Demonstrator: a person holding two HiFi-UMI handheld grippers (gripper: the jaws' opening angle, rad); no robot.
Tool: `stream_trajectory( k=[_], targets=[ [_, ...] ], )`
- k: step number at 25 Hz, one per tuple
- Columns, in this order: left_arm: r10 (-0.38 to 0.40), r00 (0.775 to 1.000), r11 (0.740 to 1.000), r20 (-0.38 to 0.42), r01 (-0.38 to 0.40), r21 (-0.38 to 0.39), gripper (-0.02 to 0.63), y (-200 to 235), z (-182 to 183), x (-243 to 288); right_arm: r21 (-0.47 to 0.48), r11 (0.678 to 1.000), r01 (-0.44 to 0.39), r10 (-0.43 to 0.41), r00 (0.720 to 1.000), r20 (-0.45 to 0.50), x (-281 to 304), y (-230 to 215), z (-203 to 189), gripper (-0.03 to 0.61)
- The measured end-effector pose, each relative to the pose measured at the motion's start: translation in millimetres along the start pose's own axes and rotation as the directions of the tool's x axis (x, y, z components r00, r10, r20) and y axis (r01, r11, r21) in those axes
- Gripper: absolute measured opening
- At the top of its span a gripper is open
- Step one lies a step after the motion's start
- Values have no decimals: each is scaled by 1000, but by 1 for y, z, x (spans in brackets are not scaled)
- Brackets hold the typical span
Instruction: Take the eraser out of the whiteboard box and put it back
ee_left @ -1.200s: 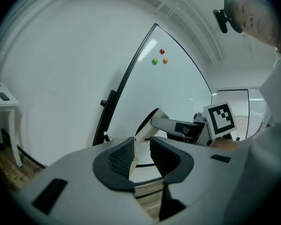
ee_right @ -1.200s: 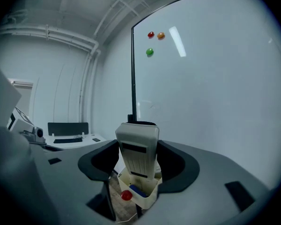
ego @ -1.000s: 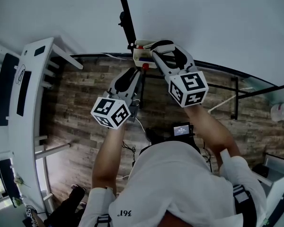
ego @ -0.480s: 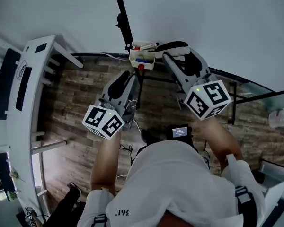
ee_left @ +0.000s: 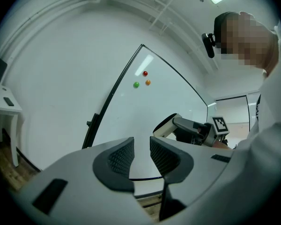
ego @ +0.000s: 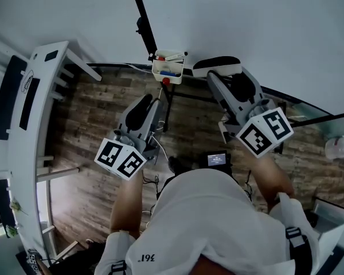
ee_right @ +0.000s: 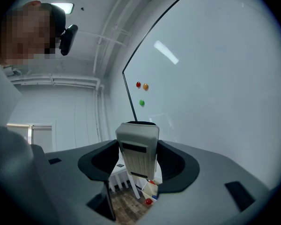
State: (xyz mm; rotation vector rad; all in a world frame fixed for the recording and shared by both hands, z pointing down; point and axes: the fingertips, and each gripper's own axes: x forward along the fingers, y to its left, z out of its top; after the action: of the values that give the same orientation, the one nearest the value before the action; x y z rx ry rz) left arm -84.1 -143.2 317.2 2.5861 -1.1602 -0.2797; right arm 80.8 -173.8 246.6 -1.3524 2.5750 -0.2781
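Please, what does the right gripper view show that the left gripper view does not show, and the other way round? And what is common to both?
Only the right gripper view: the right tongs shut on the eraser, and the whiteboard box below them. Only the left gripper view: the left tongs, jaws apart with nothing between them, and the right tongs seen from the side. Both: the whiteboard with its red, orange and green dots, and the person's head camera.
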Motion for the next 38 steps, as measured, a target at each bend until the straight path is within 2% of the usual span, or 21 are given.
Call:
stream_trajectory(
  k=[13,21,27,38],
  targets=[
    [15,1000,999,12,-15,-29,95,-40,0,-31,111,993,-36,35,999,9,-53,1,15,273],
    [14,1000,998,0,-14,-67,94,-34,-20,-33,174,983,-50,52,999,-7,-58,-13,-9,273],
    [24,1000,995,-10,-25,-94,95,-25,-33,-42,226,974,-25,33,999,-33,-65,-28,-30,273],
    [44,999,994,5,-43,-98,94,-20,-25,-53,225,974,-19,25,999,-26,-69,-27,-25,273]
  ],
)
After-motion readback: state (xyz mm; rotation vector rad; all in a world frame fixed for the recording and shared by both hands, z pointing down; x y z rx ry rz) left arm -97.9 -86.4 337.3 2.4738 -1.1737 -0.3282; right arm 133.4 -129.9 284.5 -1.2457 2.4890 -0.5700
